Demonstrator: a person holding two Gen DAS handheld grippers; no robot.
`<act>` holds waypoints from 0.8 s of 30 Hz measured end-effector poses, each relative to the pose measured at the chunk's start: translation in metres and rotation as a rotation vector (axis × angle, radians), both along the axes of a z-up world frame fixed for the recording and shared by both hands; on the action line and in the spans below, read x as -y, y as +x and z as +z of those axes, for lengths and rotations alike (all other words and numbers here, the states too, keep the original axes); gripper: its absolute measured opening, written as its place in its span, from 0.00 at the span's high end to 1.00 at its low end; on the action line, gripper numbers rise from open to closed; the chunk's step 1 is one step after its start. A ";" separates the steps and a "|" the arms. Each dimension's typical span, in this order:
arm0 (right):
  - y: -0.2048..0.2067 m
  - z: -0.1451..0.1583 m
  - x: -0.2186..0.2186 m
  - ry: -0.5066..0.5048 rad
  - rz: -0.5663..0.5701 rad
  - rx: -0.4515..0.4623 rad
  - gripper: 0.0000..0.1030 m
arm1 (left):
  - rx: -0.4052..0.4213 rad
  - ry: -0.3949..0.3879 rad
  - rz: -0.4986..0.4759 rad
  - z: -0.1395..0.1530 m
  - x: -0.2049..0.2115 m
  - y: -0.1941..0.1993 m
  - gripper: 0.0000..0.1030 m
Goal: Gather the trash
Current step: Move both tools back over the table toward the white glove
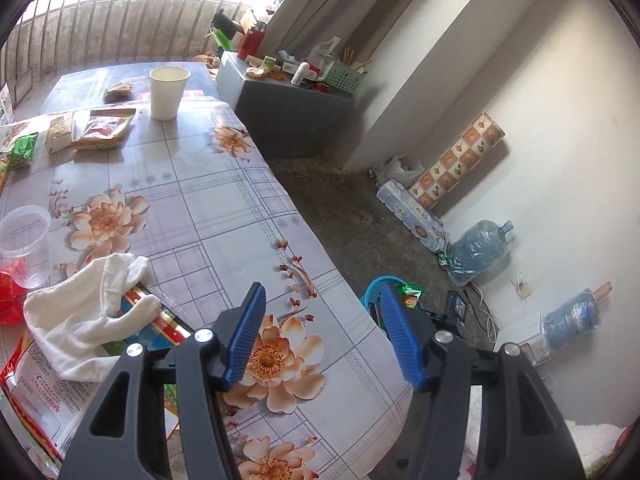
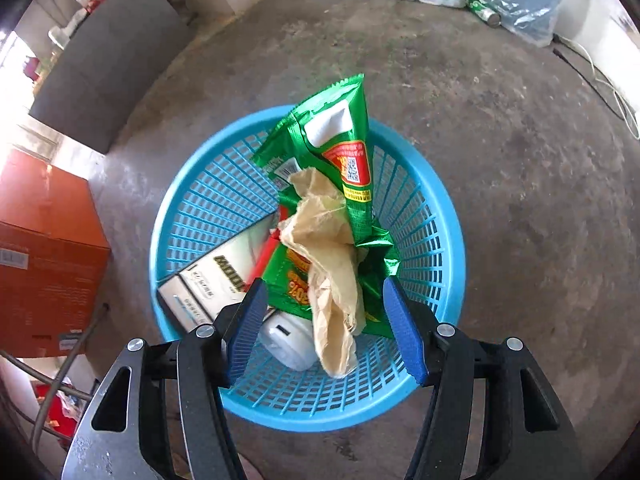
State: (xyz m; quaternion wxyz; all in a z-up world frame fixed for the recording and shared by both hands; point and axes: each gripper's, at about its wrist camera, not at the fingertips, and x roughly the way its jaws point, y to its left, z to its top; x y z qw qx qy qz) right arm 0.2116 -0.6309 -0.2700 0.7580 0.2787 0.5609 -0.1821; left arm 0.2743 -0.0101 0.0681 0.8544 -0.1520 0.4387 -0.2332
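In the right wrist view, a blue mesh basket (image 2: 192,216) stands on the floor. In it lie a green snack wrapper (image 2: 340,148), crumpled tan paper (image 2: 324,240), a silver box (image 2: 216,276) and a white round item (image 2: 288,344). My right gripper (image 2: 322,320) is open right above the basket, and the wrapper and paper sit between its fingers without being pinched. In the left wrist view, my left gripper (image 1: 320,332) is open and empty over the near edge of the flowered table (image 1: 208,208). The basket (image 1: 372,292) shows beyond the table edge.
On the table are a paper cup (image 1: 168,92), snack packets (image 1: 102,132), a clear tub (image 1: 24,248), a white cloth (image 1: 84,320) over wrappers and a red-white bag (image 1: 32,392). An orange box (image 2: 44,256) stands left of the basket. A water jug (image 1: 478,250) lies by the wall.
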 end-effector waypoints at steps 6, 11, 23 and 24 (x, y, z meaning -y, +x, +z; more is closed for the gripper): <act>0.006 0.087 -0.058 0.021 0.058 0.249 0.44 | 0.070 0.017 0.112 0.012 -0.052 -0.030 0.40; -0.032 0.154 -0.124 0.073 0.176 0.414 0.42 | 0.054 0.018 0.248 0.008 -0.110 -0.057 0.39; -0.048 0.230 -0.257 0.134 0.530 0.657 0.38 | 0.032 0.070 0.430 -0.026 -0.187 -0.109 0.37; -0.045 0.232 -0.270 0.142 0.560 0.668 0.38 | 0.028 0.061 0.424 -0.029 -0.188 -0.109 0.37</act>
